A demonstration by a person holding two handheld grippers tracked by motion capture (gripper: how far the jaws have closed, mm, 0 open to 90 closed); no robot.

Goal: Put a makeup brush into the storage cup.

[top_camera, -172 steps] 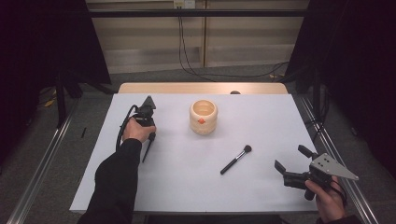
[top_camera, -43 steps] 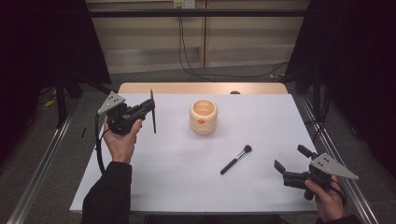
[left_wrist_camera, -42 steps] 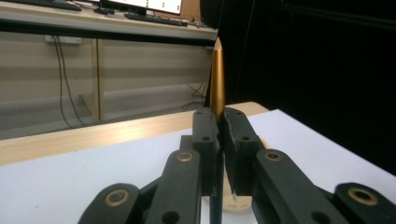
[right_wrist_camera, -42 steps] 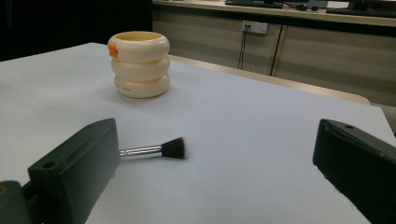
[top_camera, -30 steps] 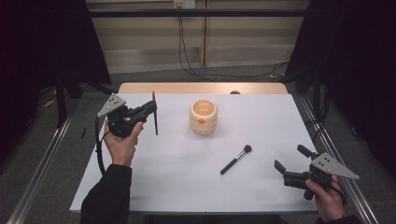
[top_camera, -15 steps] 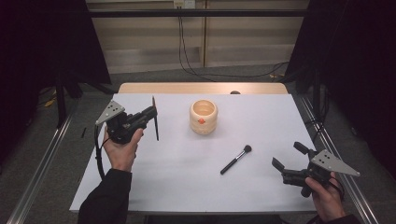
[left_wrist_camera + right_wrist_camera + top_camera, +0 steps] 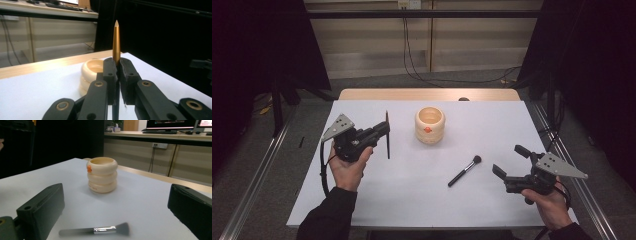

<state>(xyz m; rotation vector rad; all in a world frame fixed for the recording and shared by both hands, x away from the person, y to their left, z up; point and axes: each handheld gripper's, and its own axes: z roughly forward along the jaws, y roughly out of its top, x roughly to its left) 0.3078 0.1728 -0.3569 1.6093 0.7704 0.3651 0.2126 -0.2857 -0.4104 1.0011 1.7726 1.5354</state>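
My left gripper (image 7: 384, 132) is shut on a slim stick (image 7: 387, 136) that stands upright, left of the cream ringed cup (image 7: 430, 125). In the left gripper view the stick's gold pointed end (image 7: 116, 42) rises from between the closed pads of the gripper (image 7: 117, 68), with the cup (image 7: 93, 71) behind. A black makeup brush (image 7: 464, 171) lies on the white table right of centre. My right gripper (image 7: 508, 161) is held open at the near right, pointing at the brush. Its own view has the brush (image 7: 100, 229) low between the wide jaws of the gripper (image 7: 117, 200), and the cup (image 7: 102, 175) beyond.
The white tabletop (image 7: 412, 200) ends in a wooden strip (image 7: 427, 95) at the far side. Metal rails (image 7: 257, 175) run along both sides of the table. Cables (image 7: 412, 55) hang in front of the back wall.
The left hand has drifted nearer to the person and slightly right, still holding the stick upright. The right gripper has lifted a little and moved left towards the brush.
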